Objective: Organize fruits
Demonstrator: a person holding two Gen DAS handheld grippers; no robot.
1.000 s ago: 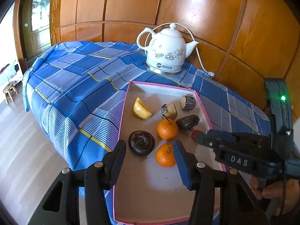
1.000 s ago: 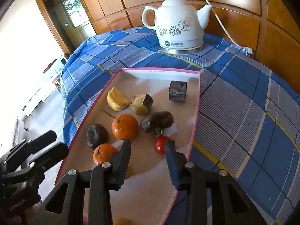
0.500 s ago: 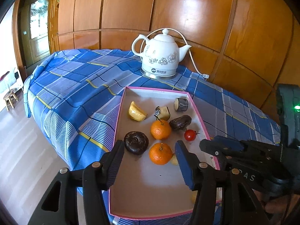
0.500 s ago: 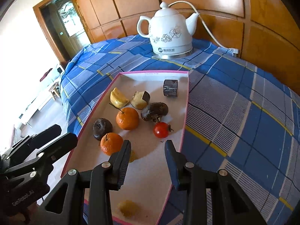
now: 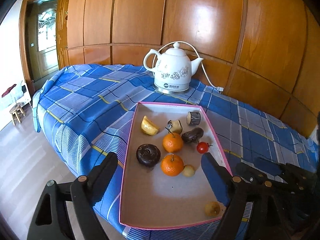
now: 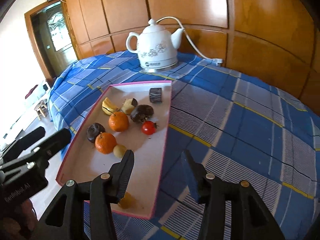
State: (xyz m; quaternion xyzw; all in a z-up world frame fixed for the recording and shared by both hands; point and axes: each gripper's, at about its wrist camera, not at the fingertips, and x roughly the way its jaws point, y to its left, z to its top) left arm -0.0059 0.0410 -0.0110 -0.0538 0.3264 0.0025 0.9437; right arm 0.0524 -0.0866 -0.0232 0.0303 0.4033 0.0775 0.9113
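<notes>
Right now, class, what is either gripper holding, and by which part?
Nothing. The left gripper and right gripper are both opening, with no fruit between their fingers.

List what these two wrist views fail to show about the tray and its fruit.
- Yellowish fruit at the tray's near end: right wrist view, partly hidden behind the right gripper finger.
- Tray near right corner: left wrist view, covered by the left gripper finger.
- Dark pieces at the far end: too small to identify in either view.
</notes>
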